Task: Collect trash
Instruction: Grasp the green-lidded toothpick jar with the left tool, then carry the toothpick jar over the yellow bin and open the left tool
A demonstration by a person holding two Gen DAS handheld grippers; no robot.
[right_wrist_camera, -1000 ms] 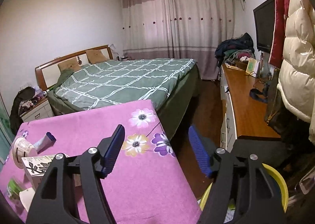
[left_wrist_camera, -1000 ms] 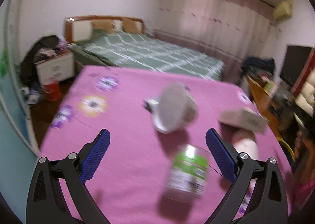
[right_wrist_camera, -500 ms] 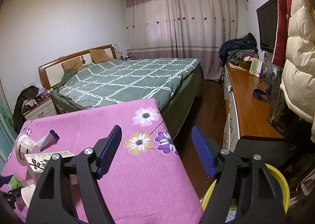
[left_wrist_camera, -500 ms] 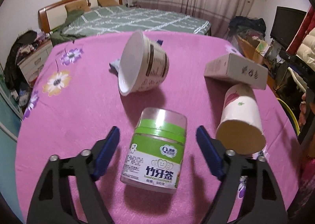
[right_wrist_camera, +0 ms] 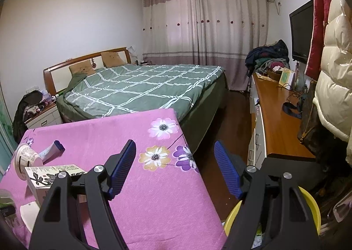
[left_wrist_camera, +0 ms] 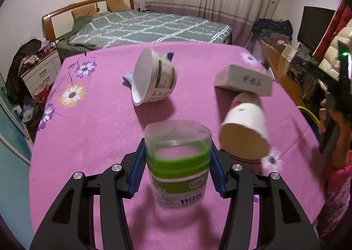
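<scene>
My left gripper [left_wrist_camera: 178, 170] had just been closing, and its blue pads sat against both sides of the green-banded plastic jar [left_wrist_camera: 177, 162], clamping it above the pink cloth of the desk [left_wrist_camera: 92, 131]. Only the left wrist view showed that grip, along with the tipped white bowl [left_wrist_camera: 154, 81], the white box [left_wrist_camera: 243, 83] and the paper cup [left_wrist_camera: 244, 133] lying on its side just right of the jar. The jar's label was blurred and I could not read it. The right wrist view showed my right gripper [right_wrist_camera: 175, 168] spread wide with nothing between its fingers, pointing down over the desk's far corner, and a yellow bin [right_wrist_camera: 312, 208] beneath it, mostly hidden behind the gripper. There the bowl, the box and a blue-capped tube [right_wrist_camera: 51, 149] were crowded at the left edge, the jar nearly cut off. A person's hand [left_wrist_camera: 330, 113] showed at the left view's right edge.
</scene>
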